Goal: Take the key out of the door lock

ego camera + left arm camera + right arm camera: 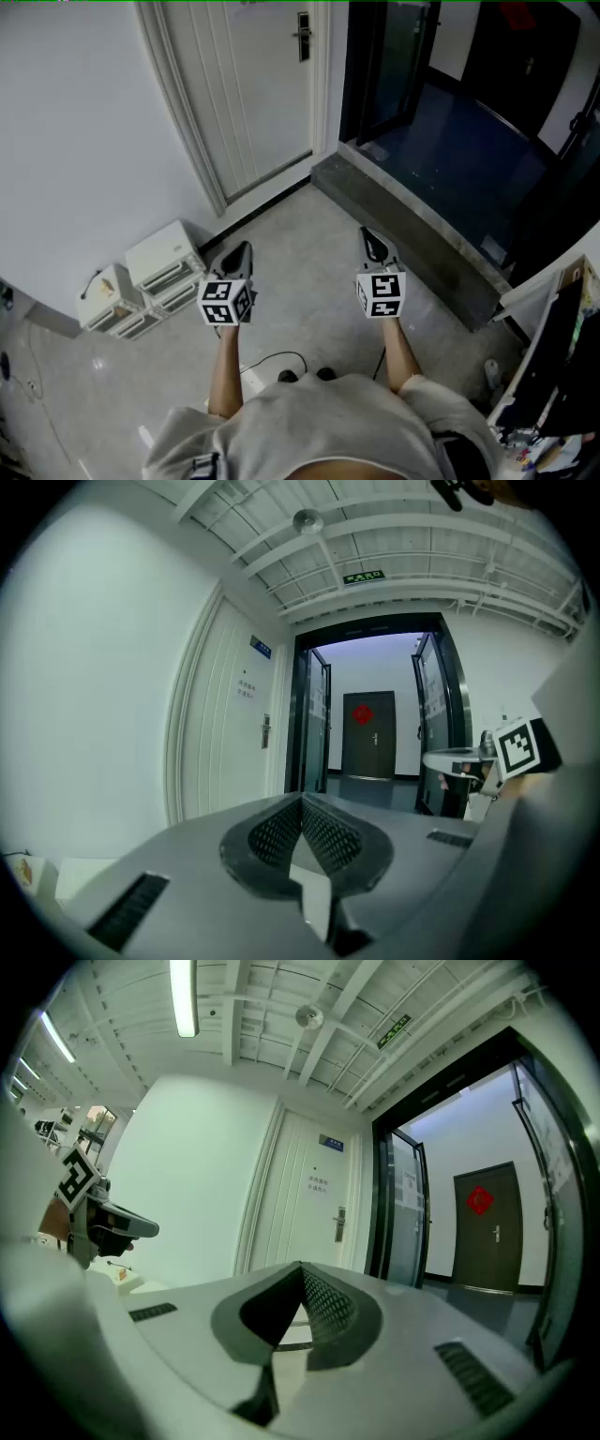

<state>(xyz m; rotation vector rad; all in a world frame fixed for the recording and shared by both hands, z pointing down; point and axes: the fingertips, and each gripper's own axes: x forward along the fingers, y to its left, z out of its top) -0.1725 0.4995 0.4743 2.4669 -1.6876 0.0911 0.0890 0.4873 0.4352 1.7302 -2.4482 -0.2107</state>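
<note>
Two grippers we held side by side; left gripper [241,251] and right gripper [373,244] both had jaws pressed together, empty; the door lock [303,36] sat well ahead on the white door [248,94], any key too small to see.

Both bare forearms reach forward side by side, well short of the white door [253,84] ahead. The left gripper [241,251] tips slightly downward, its jaws pressed together with nothing between them. The right gripper [372,242] points level, its jaws likewise closed and empty.
</note>
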